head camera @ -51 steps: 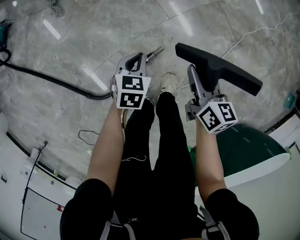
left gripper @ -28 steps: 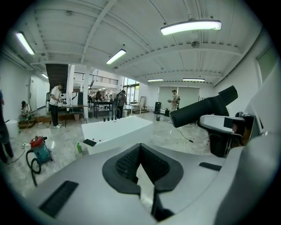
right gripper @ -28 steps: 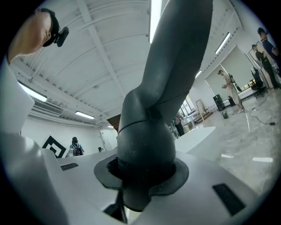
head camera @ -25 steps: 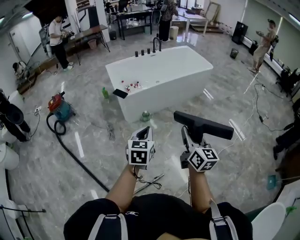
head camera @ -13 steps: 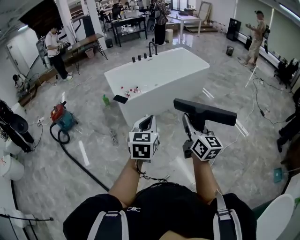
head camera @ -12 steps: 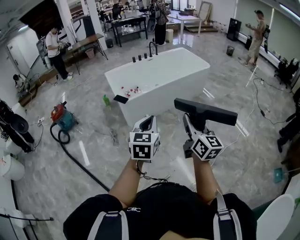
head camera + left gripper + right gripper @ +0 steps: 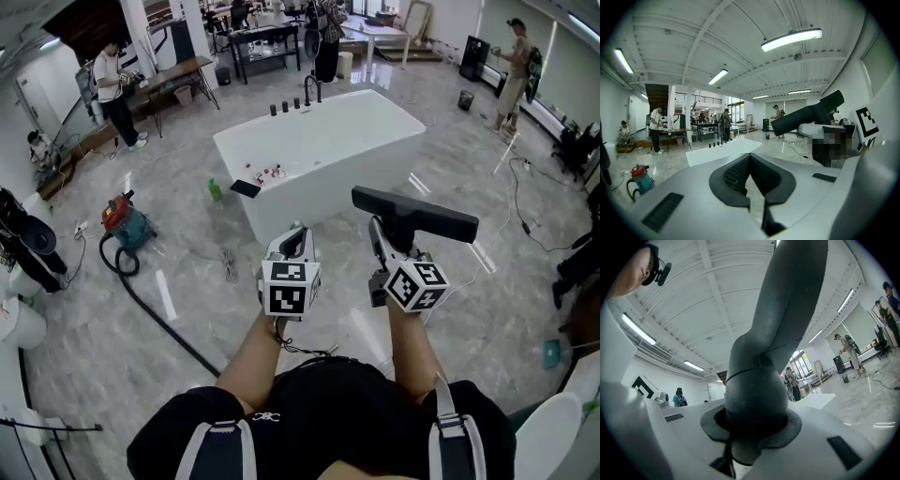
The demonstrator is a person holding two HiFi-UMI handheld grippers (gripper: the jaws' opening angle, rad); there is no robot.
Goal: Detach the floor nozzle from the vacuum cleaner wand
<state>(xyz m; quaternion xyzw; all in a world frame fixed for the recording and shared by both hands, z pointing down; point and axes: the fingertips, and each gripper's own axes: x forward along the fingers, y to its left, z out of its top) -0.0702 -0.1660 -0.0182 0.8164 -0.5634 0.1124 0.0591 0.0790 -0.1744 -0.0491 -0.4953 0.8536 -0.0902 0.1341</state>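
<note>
Black floor nozzle (image 7: 414,214) in right gripper (image 7: 383,232)

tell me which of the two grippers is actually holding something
The right gripper: it is shut on the neck of the black floor nozzle. The left gripper has nothing between its jaws.

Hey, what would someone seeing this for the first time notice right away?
The dark grey T-shaped floor nozzle stands out first, clamped by its neck in the right gripper at centre right of the head view. Beyond it, a white rectangular bathtub sits mid-room on the grey marble floor, with a red and teal canister vacuum at the left.
</note>
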